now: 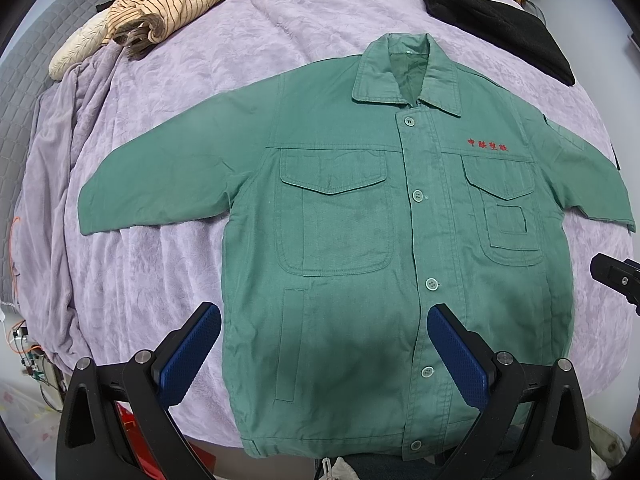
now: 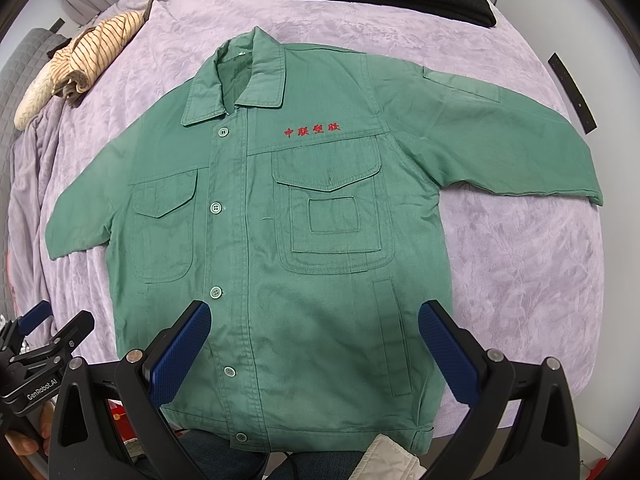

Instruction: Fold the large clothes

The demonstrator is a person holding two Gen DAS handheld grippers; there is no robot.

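Green work jacket [image 1: 360, 240] lies flat, buttoned, front up on the lilac bed blanket [image 1: 168, 272]. In the left wrist view the left tool [image 1: 324, 322] hovers spread above its hem, the right sleeve end cut off. In the right wrist view the right tool [image 2: 314, 316] gapes likewise; the hem's near edge is hidden.

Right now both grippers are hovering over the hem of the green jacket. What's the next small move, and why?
Probably send the left gripper out to the cuff of the near sleeve to fold it across the chest. The green jacket lies flat, buttoned, both sleeves spread on the purple blanket. Both grippers are open and empty.
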